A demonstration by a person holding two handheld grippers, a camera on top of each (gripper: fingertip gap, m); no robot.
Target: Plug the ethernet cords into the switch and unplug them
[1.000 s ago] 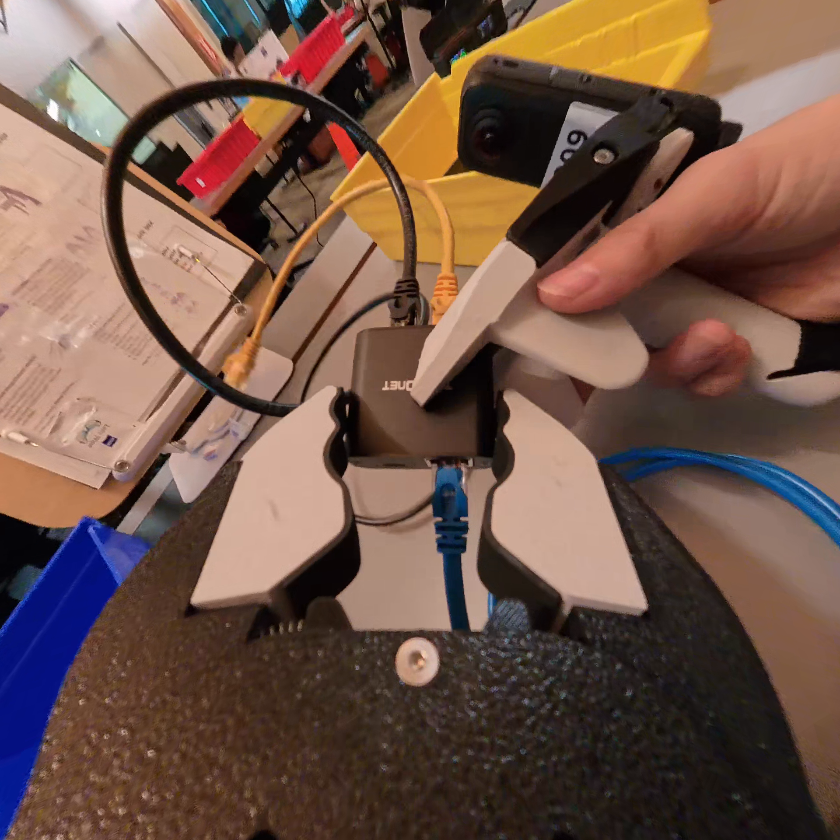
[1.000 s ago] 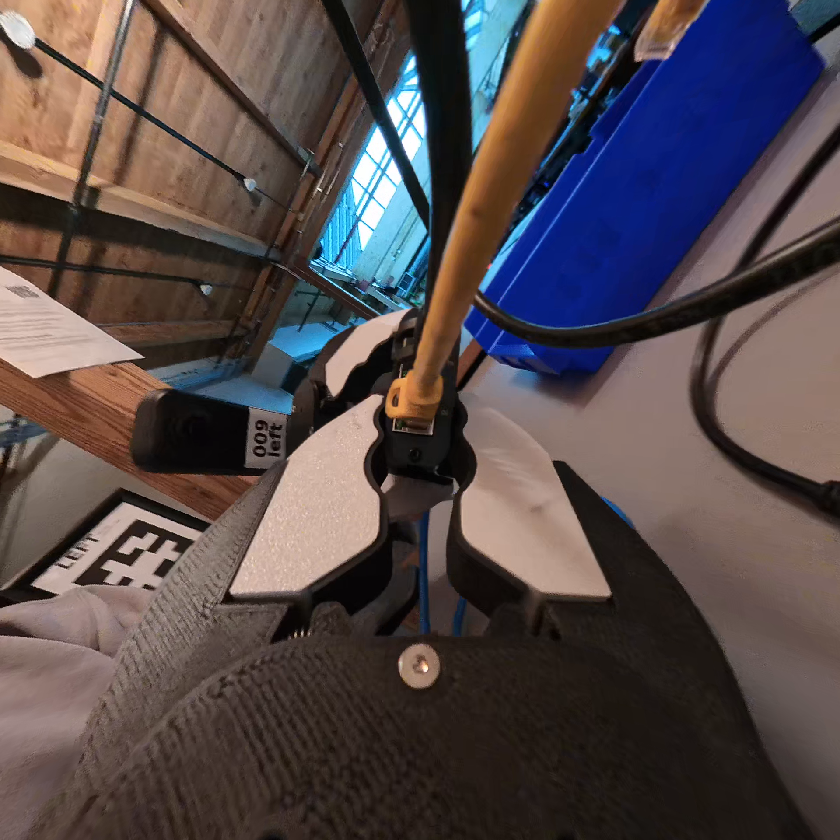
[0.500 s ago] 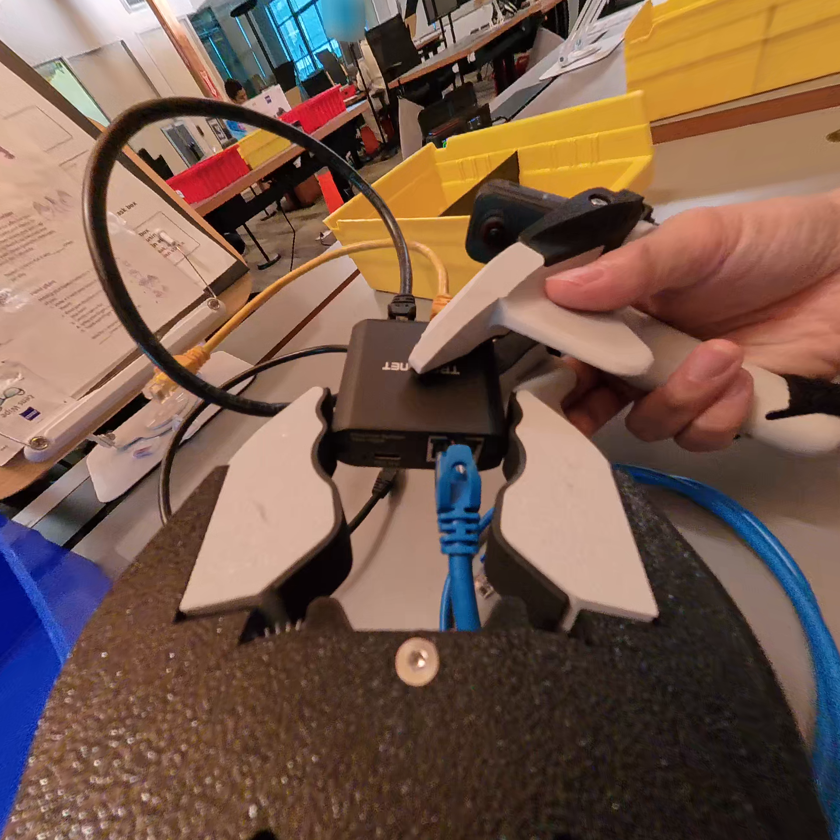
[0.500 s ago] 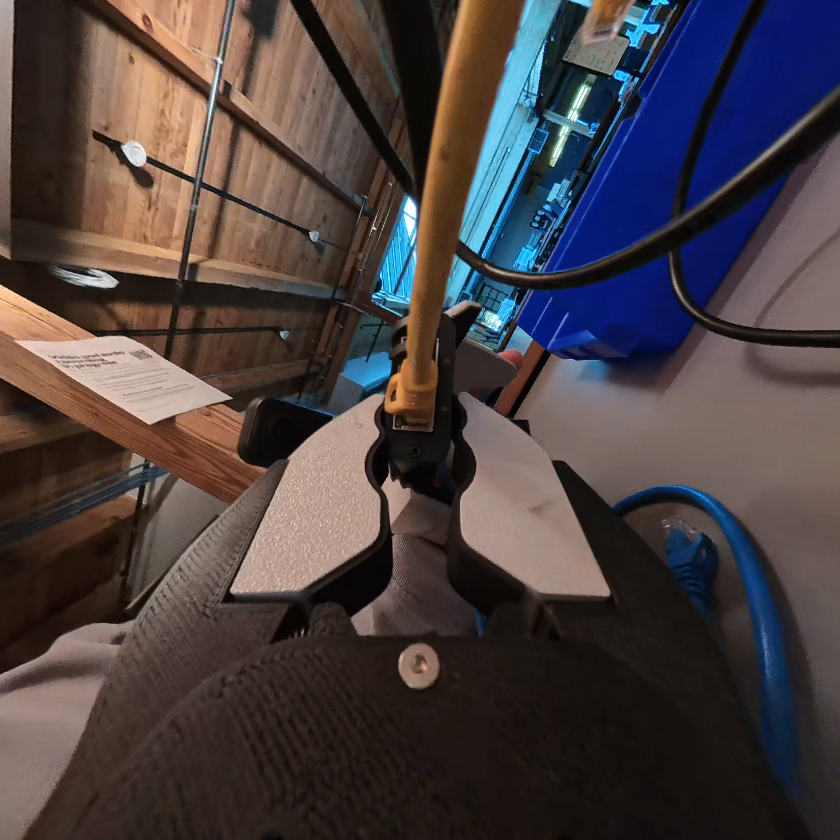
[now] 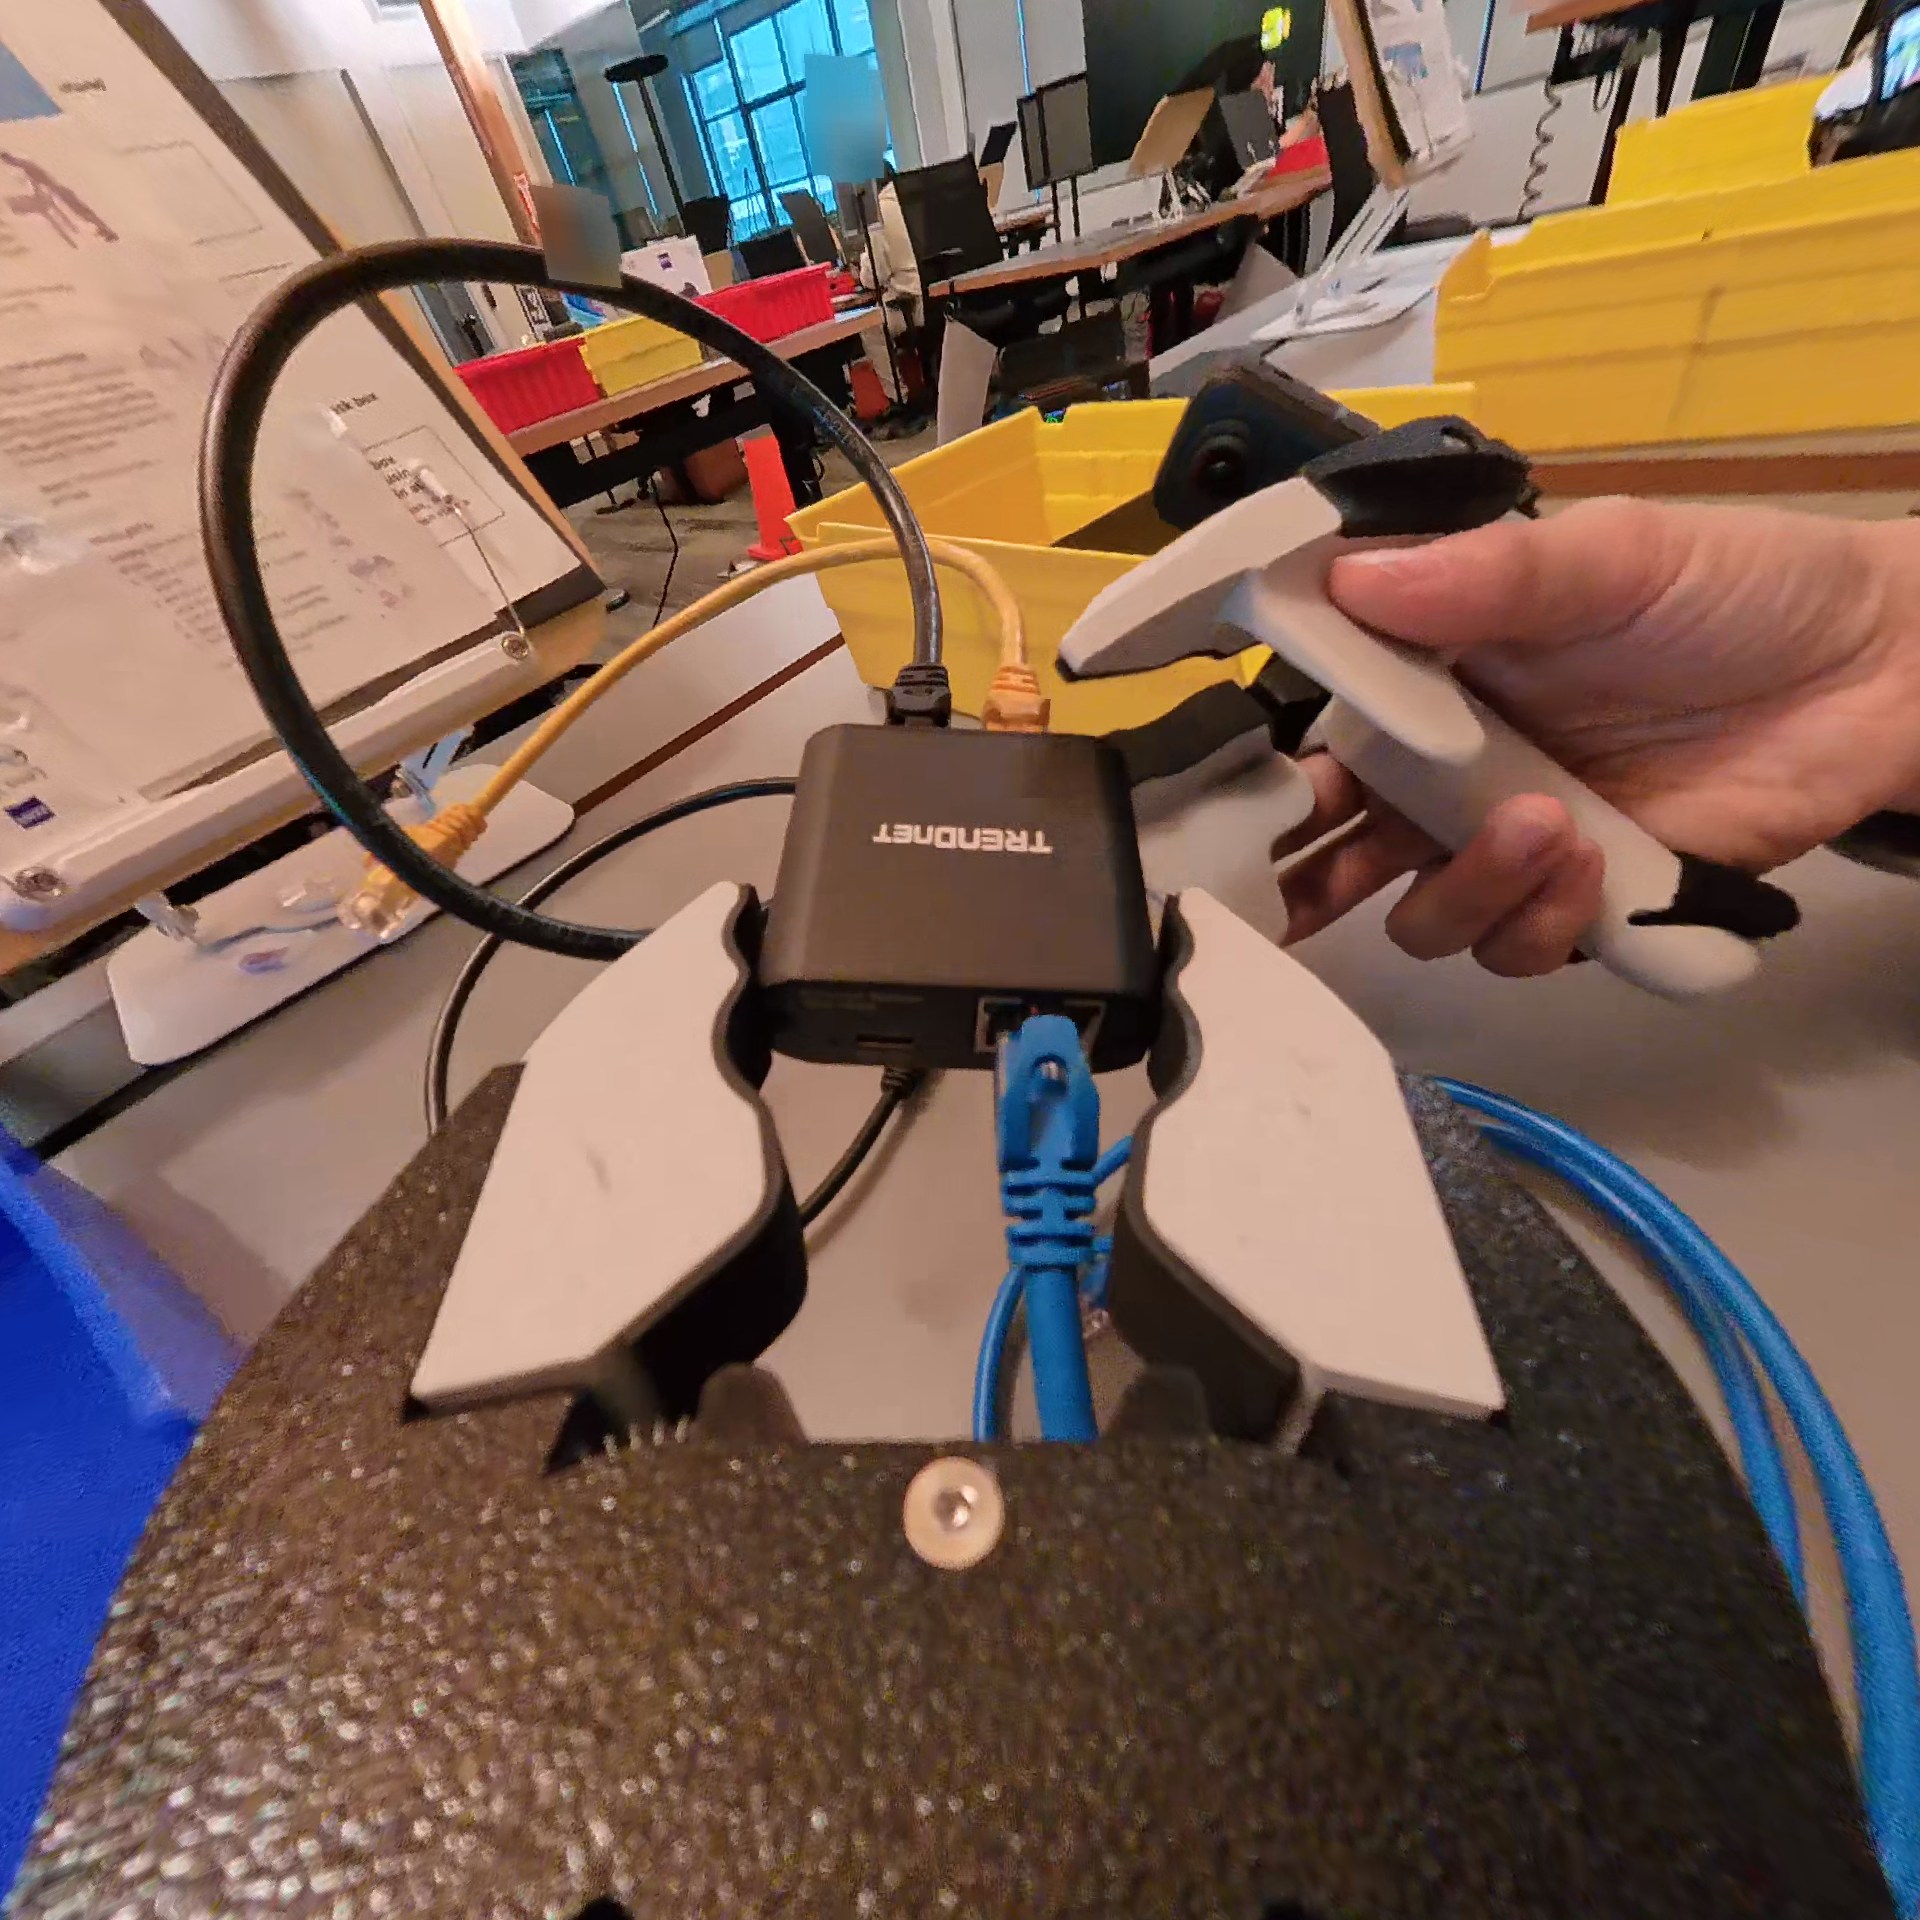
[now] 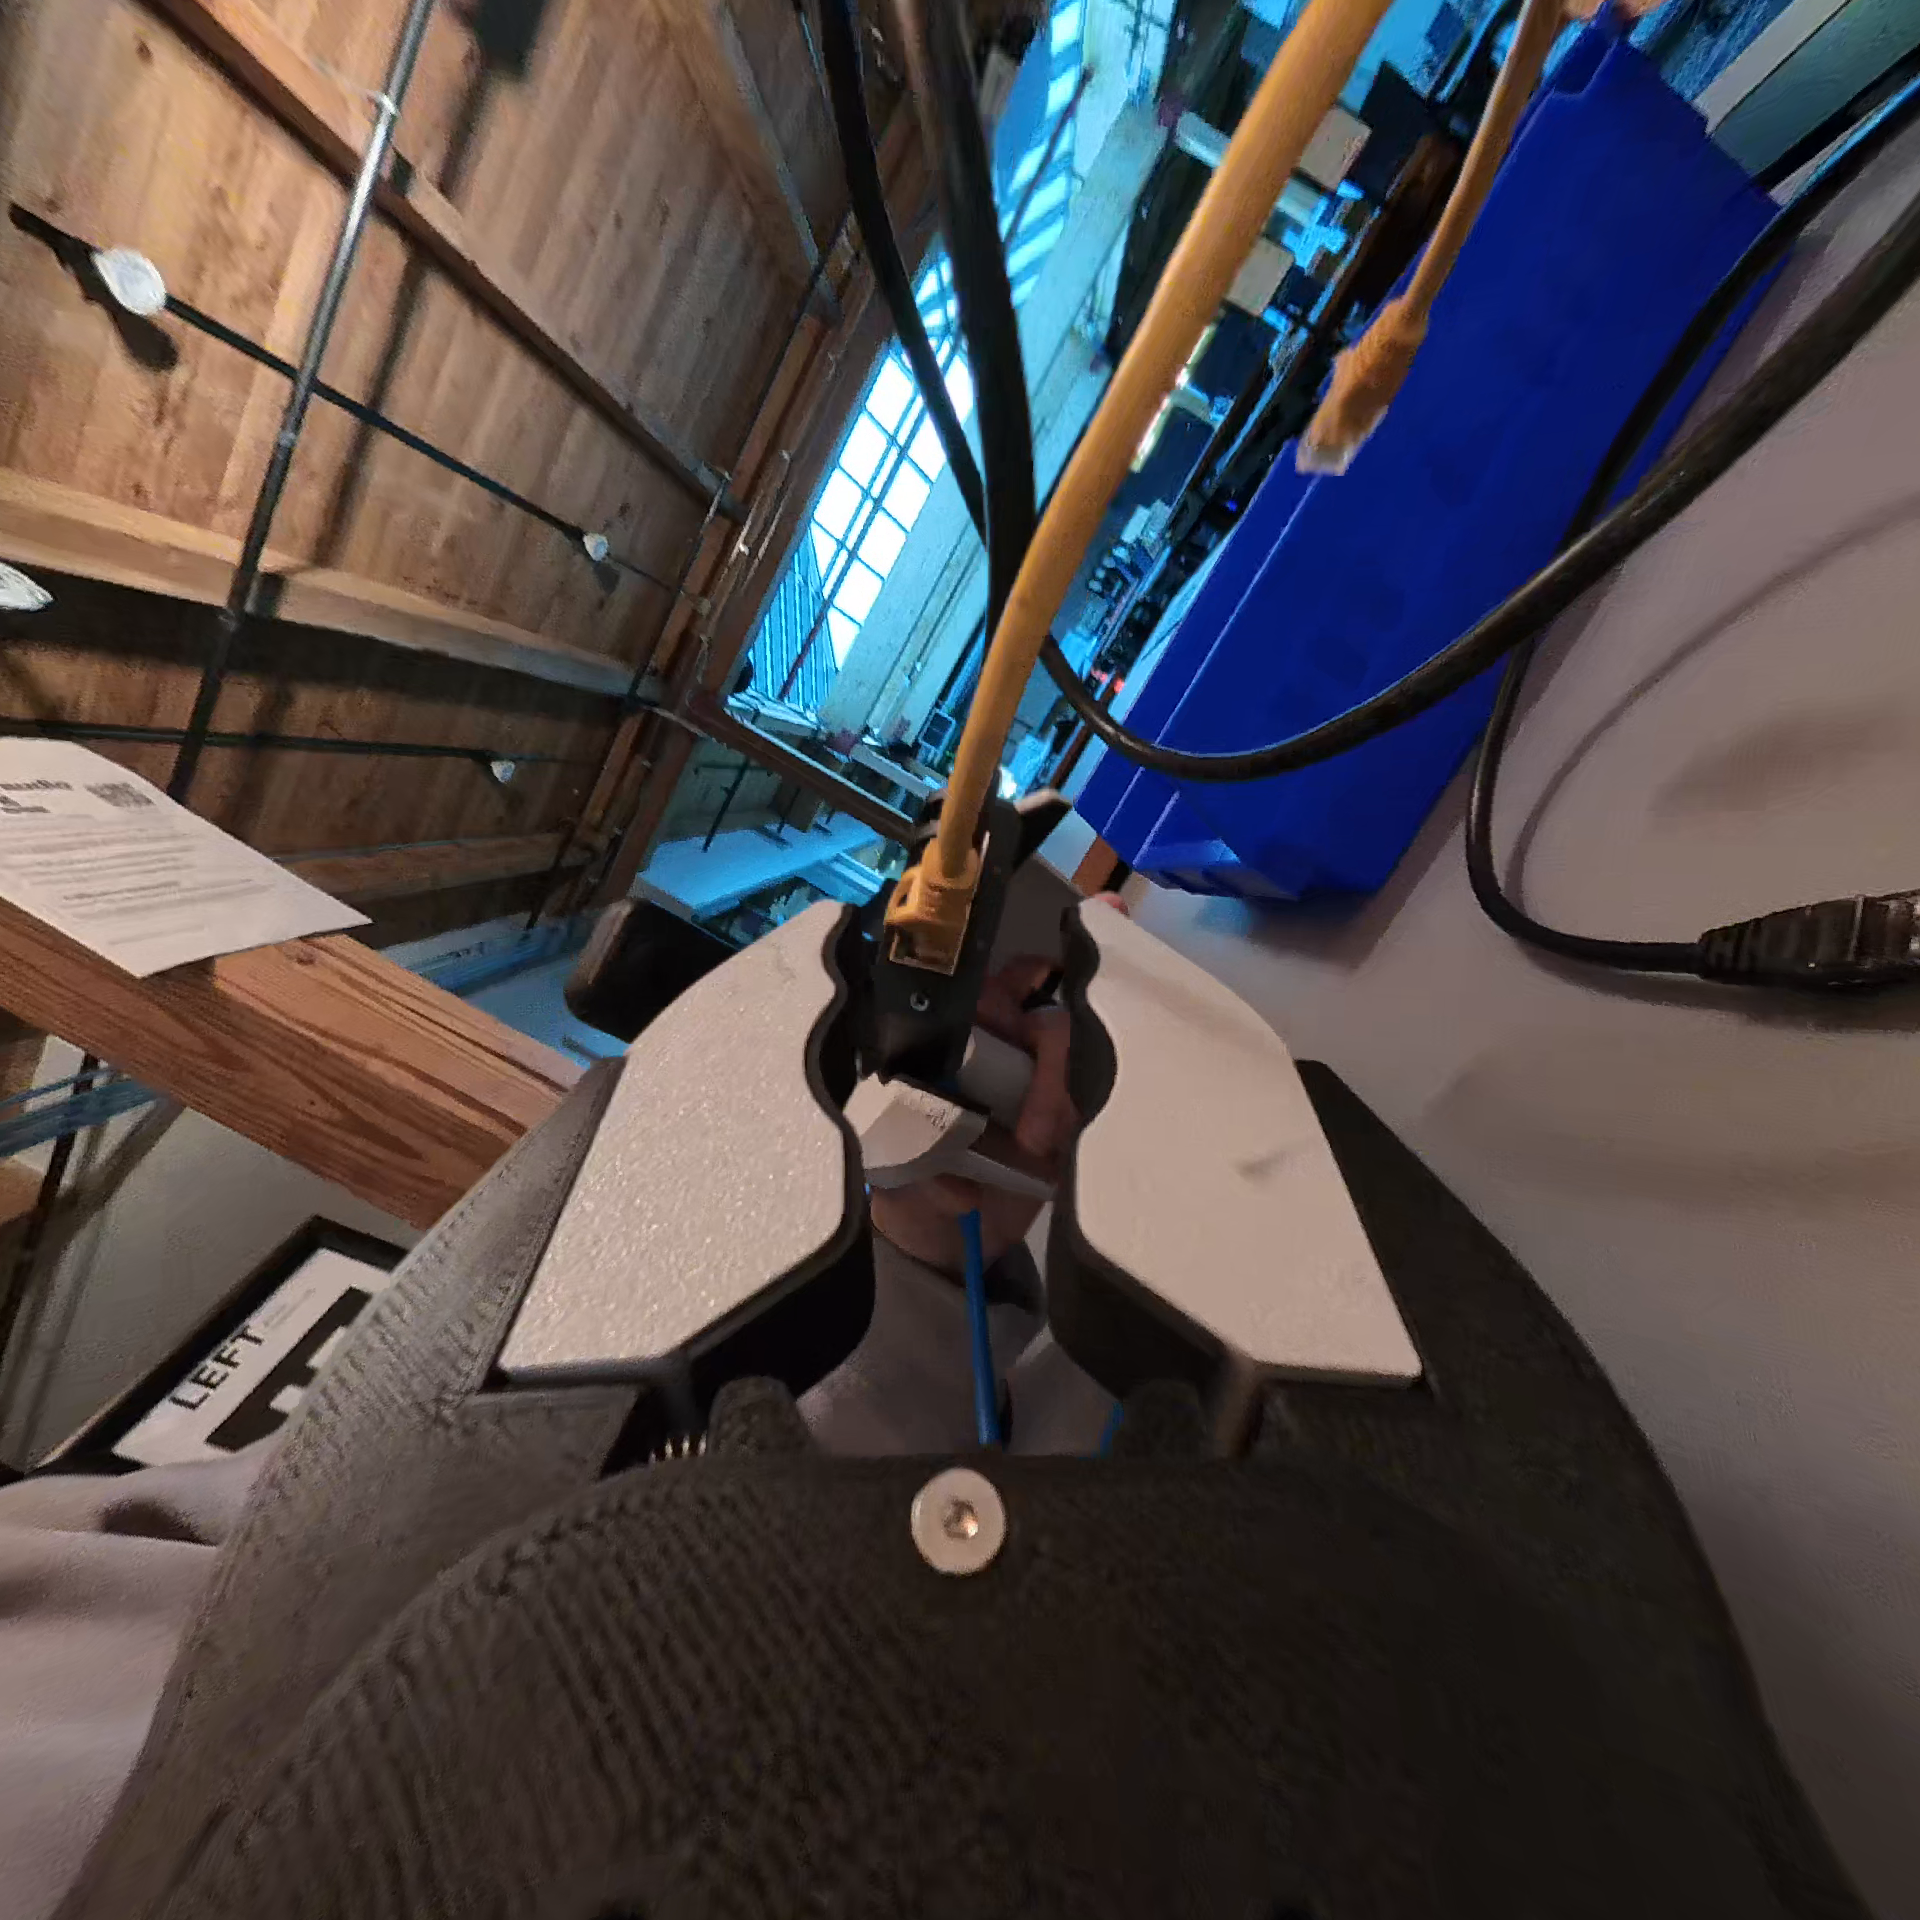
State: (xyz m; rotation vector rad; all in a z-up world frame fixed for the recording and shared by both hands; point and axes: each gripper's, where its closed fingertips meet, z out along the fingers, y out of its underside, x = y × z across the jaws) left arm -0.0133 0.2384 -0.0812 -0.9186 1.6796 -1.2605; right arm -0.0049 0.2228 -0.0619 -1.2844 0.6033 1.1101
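My left gripper (image 5: 956, 914) is shut on the black switch (image 5: 956, 831), one finger on each side, holding it near the grey table. A blue cord (image 5: 1039, 1122) is plugged into its near face. A black cord (image 5: 920, 691) and a yellow cord (image 5: 1013, 696) are plugged into its far face. My right gripper (image 5: 1143, 623), held by a hand, hovers open just above and right of the switch, not touching it. In the right wrist view my right gripper (image 6: 956, 935) is open, with the switch (image 6: 914, 1008) and yellow plug (image 6: 930, 914) seen edge-on beyond its fingertips.
A yellow bin (image 5: 1039, 499) stands behind the switch. A blue bin (image 5: 62, 1351) sits at the left edge. A slanted document stand (image 5: 208, 416) is on the left. The yellow cord's loose plug (image 5: 416, 862) lies on the stand's white base. The black cord's free plug (image 6: 1818, 940) lies on the table. My two grippers' fingertips are within a few centimetres of each other.
My right gripper has opened, let go of the switch and drawn back up and to the right. My left gripper still holds the switch, now seen more level.
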